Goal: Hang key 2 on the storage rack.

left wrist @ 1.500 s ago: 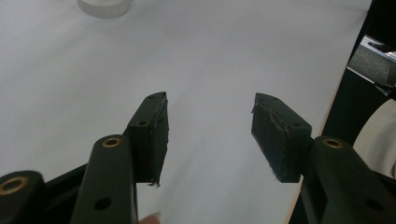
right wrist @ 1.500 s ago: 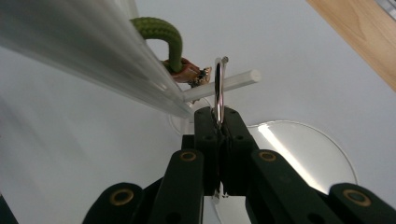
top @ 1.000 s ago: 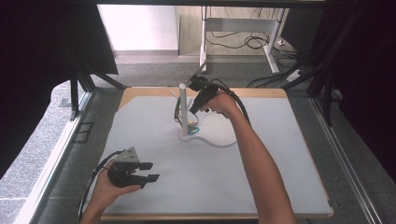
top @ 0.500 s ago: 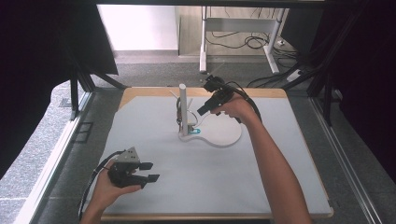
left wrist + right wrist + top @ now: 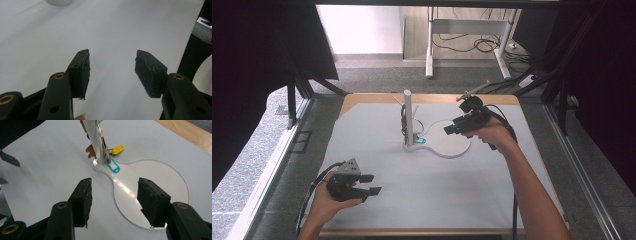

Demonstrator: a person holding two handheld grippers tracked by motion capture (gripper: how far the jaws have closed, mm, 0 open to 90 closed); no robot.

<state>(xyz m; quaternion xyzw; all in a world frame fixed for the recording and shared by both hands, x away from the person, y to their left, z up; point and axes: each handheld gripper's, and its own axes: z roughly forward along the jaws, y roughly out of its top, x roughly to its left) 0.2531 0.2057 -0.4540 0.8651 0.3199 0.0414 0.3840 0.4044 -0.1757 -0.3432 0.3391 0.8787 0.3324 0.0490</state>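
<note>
- Hanging on the white post (image 5: 408, 116) are the keys (image 5: 106, 151): a small bunch with a yellow tag (image 5: 118, 149), a teal tag (image 5: 113, 166) lying at the foot of the post, and a brownish fob (image 5: 90, 152) on its far side.
- The post rises upright from a clear plate (image 5: 451, 138), keyhole-shaped, flat on the white table sheet (image 5: 377, 150); its round lobe spreads away from the post toward the right gripper.
- The bunch looks light, hard metal with thin plastic tags; it would likely swing and clink when nudged, and slip between flat pads.
- A safer hold would be the ring or the broad face of a tag, then lifting up the post, not pulling sideways.
- The plate seems stiff, glossy, slippery and probably tips easily if the post is dragged.
- The right gripper (image 5: 451, 128) hovers beside the post over the plate's lobe; its jaws have just been opening, now spread with nothing between them.
- The left gripper (image 5: 367, 184) sits well apart from the post, near the table's front edge, jaws spread and empty.
</note>
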